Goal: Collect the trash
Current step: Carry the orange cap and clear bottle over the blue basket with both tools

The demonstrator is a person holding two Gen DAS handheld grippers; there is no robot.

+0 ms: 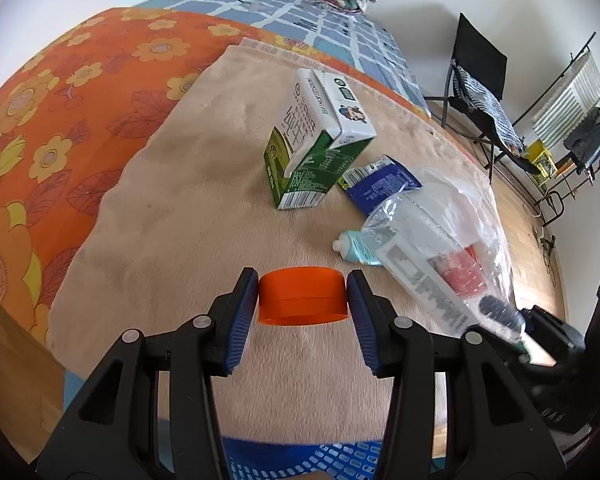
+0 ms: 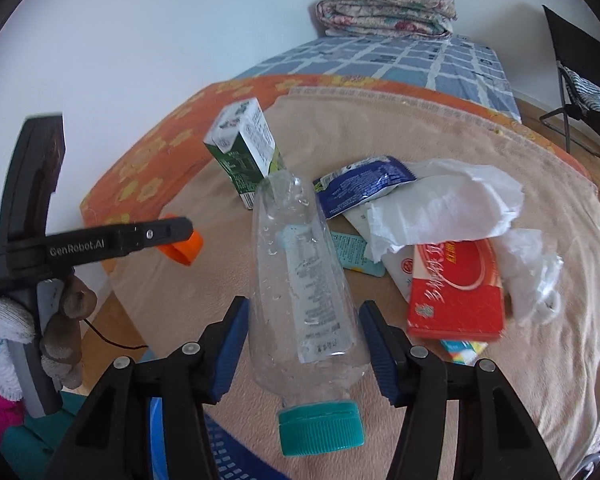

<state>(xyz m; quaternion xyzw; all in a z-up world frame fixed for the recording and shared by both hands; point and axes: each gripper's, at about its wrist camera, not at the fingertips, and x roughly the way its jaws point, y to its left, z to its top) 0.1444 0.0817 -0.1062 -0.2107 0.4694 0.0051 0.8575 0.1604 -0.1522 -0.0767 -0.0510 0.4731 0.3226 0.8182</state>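
Note:
My left gripper (image 1: 302, 298) is shut on an orange lid (image 1: 302, 301) and holds it above the beige blanket (image 1: 188, 216). The lid also shows in the right wrist view (image 2: 184, 249). My right gripper (image 2: 303, 334) is shut on a clear plastic bottle (image 2: 300, 272) with a teal cap (image 2: 320, 427), held off the blanket. On the blanket lie a green and white milk carton (image 1: 316, 140), a blue wrapper (image 2: 360, 190), white tissue (image 2: 448, 208), a red box (image 2: 458, 296) and a small teal tube (image 1: 356, 245).
A blue perforated basket (image 1: 300, 460) sits below the grippers at the near edge. The bed has an orange flowered sheet (image 1: 60, 120), a blue checked sheet and a folded quilt (image 2: 388, 12) at the far end. A black chair (image 1: 480, 92) and a rack stand on the right.

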